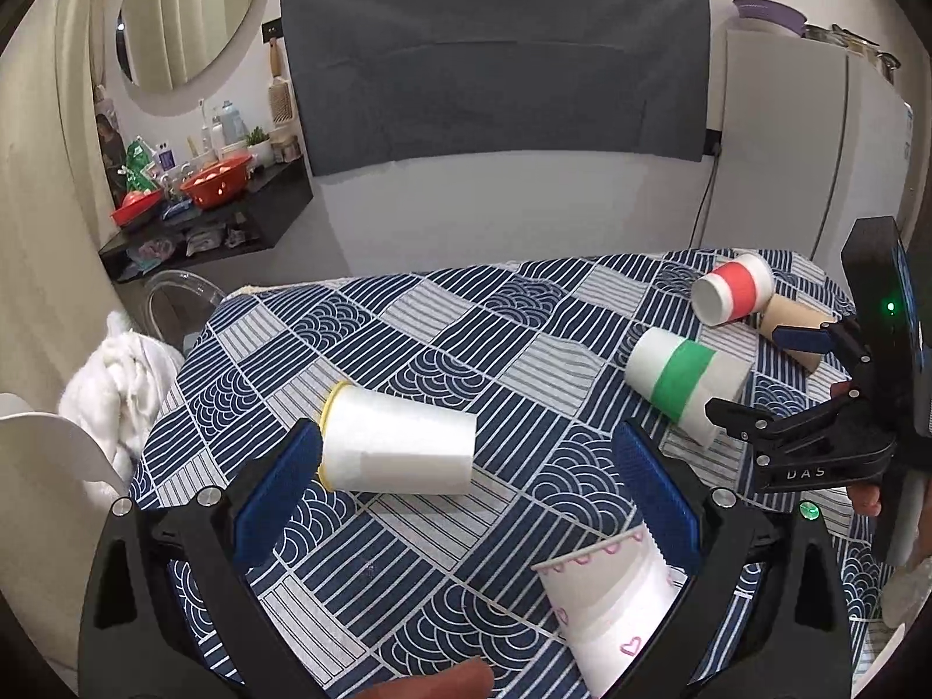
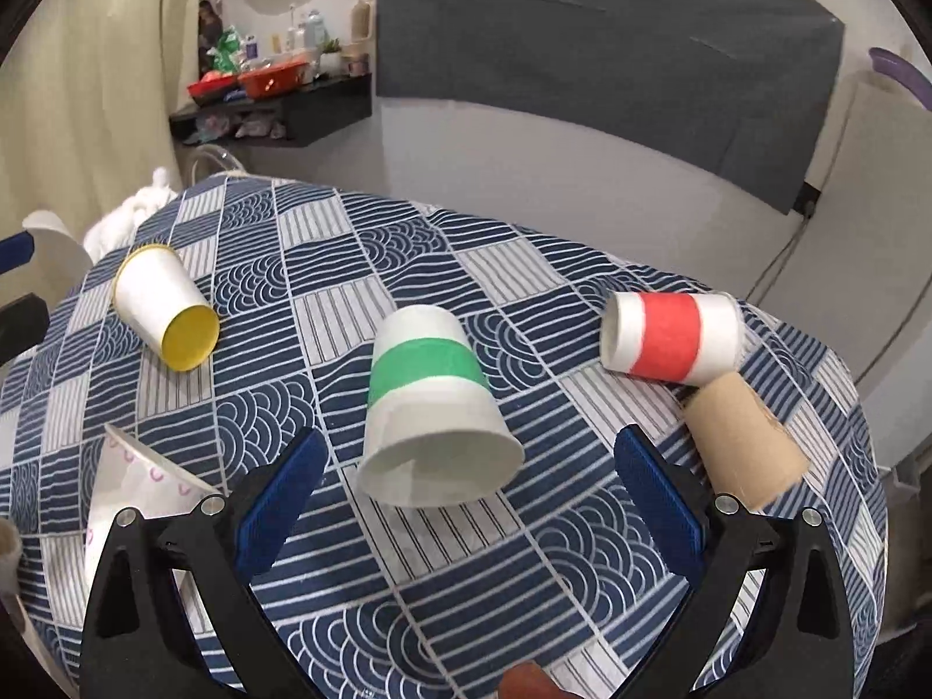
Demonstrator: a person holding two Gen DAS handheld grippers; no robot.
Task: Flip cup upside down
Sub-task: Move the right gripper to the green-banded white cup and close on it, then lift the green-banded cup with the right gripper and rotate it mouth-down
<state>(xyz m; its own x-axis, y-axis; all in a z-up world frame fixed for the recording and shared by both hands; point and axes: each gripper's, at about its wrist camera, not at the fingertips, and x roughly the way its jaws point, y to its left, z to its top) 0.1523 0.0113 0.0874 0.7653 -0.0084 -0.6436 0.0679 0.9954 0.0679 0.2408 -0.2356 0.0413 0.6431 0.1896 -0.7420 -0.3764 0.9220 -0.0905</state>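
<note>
Both tongs wide open, holding nothing. My right tongs (image 2: 466, 507) hang just in front of the green-band cup (image 2: 434, 402), which lies on its side on the table (image 2: 408, 582) with its mouth toward me, between the blue pads but not touched. My left tongs (image 1: 466, 495) sit near the yellow-lined cup (image 1: 399, 445), also on its side; the left pad looks close to its rim, contact unclear. Heart-print cup (image 1: 606, 600) lies low by my left tongs' right pad, partly hidden.

Also on its side: the red-band cup (image 2: 670, 343), with the brown cup (image 2: 742, 442) touching or just beside it.

No cup is flipped yet; I judge the green-band cup is the one in hand.

Risks:
- Paper wall is soft; a hard squeeze near the open mouth will likely crush or ovalise it.
- Cup is tapered and round, so it may roll away on the cloth (image 2: 326, 314) as a pad nudges it.
- The cloth looks rumpled; a flipped cup could land tilted and topple.
- The brown cup sits near my right pad; a wide swing could knock it.
</note>
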